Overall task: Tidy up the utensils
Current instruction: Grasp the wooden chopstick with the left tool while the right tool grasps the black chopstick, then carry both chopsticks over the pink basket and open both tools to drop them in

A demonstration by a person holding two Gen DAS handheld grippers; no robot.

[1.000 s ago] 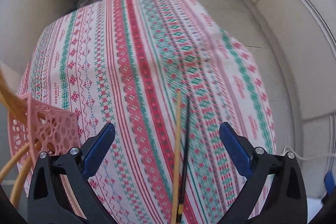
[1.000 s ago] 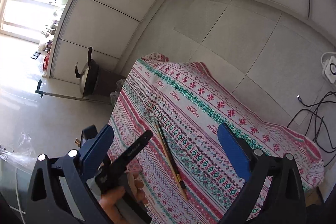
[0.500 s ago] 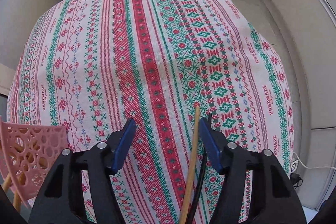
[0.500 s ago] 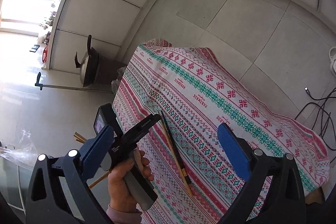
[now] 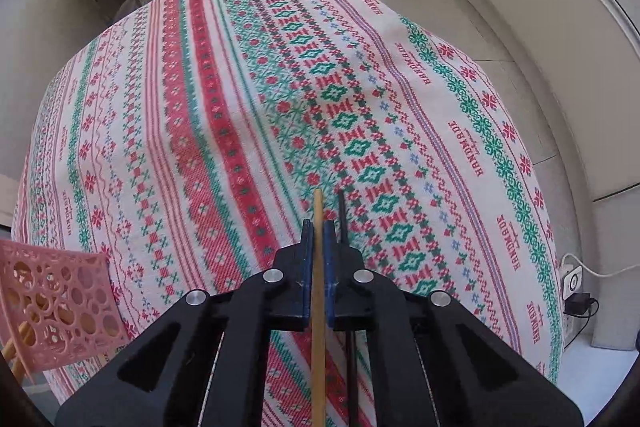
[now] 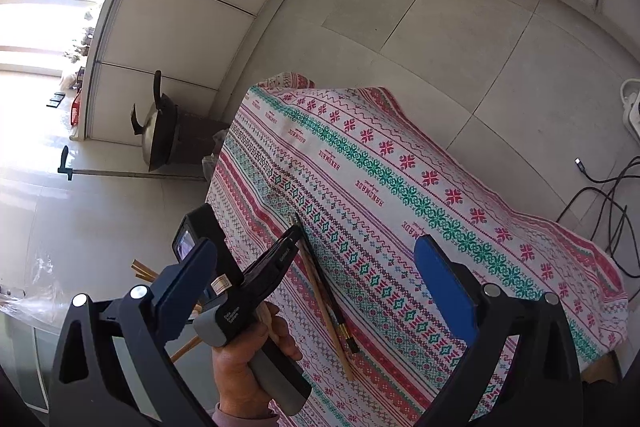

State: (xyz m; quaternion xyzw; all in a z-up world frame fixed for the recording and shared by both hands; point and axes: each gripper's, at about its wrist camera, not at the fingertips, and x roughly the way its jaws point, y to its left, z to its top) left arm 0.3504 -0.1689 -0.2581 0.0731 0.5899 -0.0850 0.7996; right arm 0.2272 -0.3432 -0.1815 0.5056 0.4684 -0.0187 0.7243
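Two chopsticks lie side by side on the patterned cloth [image 5: 224,131], one wooden [image 5: 318,307], one black [image 5: 342,223]. At the far left of the left wrist view, a pink basket [image 5: 60,303] with round holes stands at the cloth's edge, wooden sticks showing through its wall. Right of it, the left gripper [image 5: 318,227] points steeply down at the cloth; its jaws have just been closing, and the blue pads [image 5: 306,259] now clamp the wooden chopstick between them. The black chopstick sits just outside the right pad, not gripped. Farther right, a white power strip [image 5: 572,277] lies on the floor past the cloth's edge.

In the right wrist view, a dark wok [image 6: 158,135] stands on the floor at the left. A hand [image 6: 248,359] holds the left gripper's handle, its tip down on the chopstick pair. The right gripper [image 6: 316,279] hovers above the cloth with its jaws wide apart and nothing between them. Cables [image 6: 600,195] trail on the floor at the far right.
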